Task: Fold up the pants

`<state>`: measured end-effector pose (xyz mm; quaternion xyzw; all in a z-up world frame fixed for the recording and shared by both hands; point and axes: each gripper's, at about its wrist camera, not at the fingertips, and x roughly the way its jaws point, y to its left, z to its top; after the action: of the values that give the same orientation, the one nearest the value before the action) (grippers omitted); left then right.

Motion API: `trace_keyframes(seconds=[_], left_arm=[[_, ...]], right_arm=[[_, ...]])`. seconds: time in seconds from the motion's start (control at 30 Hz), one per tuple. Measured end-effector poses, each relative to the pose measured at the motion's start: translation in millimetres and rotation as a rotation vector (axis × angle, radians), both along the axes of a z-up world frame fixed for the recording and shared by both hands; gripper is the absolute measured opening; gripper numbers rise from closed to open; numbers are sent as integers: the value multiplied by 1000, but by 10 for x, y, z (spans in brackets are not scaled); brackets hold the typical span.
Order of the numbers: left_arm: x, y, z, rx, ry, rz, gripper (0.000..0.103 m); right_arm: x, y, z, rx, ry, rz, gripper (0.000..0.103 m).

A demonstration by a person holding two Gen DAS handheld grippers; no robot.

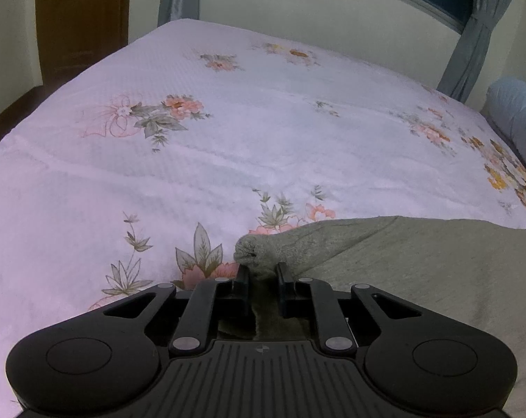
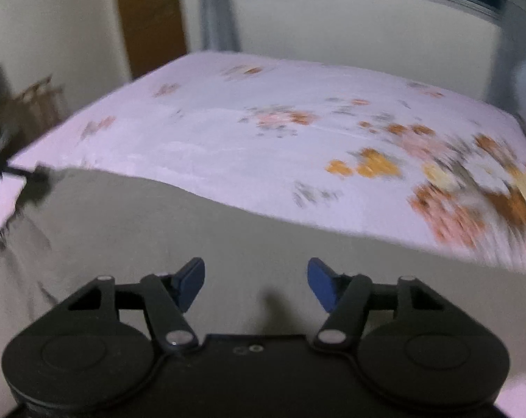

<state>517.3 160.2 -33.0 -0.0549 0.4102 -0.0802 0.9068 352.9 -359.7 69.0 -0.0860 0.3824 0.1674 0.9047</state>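
Grey-green pants point(image 1: 419, 271) lie on the bed at the lower right of the left wrist view. My left gripper point(image 1: 261, 271) is shut on a bunched corner of the pants point(image 1: 259, 249), and the cloth pokes out past the black fingers. In the blurred right wrist view the same pants point(image 2: 200, 230) spread wide under my right gripper point(image 2: 256, 280). Its blue pads point(image 2: 193, 278) stand apart above the flat cloth with nothing pinched between them. The left gripper shows as a dark blur at the far left edge there.
The bed carries a pale pink floral bedspread point(image 1: 200, 146). A light blue bolster point(image 1: 517, 122) lies at the right edge. A brown door point(image 1: 81, 24) stands at the back left, and grey curtains point(image 1: 478, 31) and a window are behind the bed.
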Motion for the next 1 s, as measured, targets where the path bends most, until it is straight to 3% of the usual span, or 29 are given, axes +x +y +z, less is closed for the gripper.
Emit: trace_keyframes(seconds=[0.1, 0.17, 0.27, 0.43, 0.53, 0.73, 0.83, 0.9, 0.97, 1.0], left_arm=[[35, 17, -1, 3, 13, -16, 14], [45, 13, -18, 3, 19, -19, 14], [51, -27, -65, 29, 17, -30, 14], [96, -105, -134, 75, 25, -41, 15], [121, -122, -141, 88, 30, -49, 15], [104, -123, -112, 98, 30, -58, 15], [112, -123, -119, 103, 30, -59, 15], [115, -124, -135, 102, 30, -55, 15], [105, -135, -134, 108, 23, -57, 15], [99, -131, -122, 102, 19, -57, 14]], right_arm=[[341, 146, -134, -96, 40, 94, 42], [524, 179, -226, -130, 71, 145, 29], [743, 232, -327, -163, 84, 207, 26], [995, 182, -484, -168, 124, 247, 29], [1044, 102, -566, -115, 188, 262, 32], [1078, 3, -608, -67, 223, 288, 44], [1106, 45, -692, -176, 225, 291, 73], [1139, 63, -725, -164, 270, 309, 62], [1166, 27, -688, -104, 318, 293, 8], [1135, 29, -655, -109, 312, 300, 1]])
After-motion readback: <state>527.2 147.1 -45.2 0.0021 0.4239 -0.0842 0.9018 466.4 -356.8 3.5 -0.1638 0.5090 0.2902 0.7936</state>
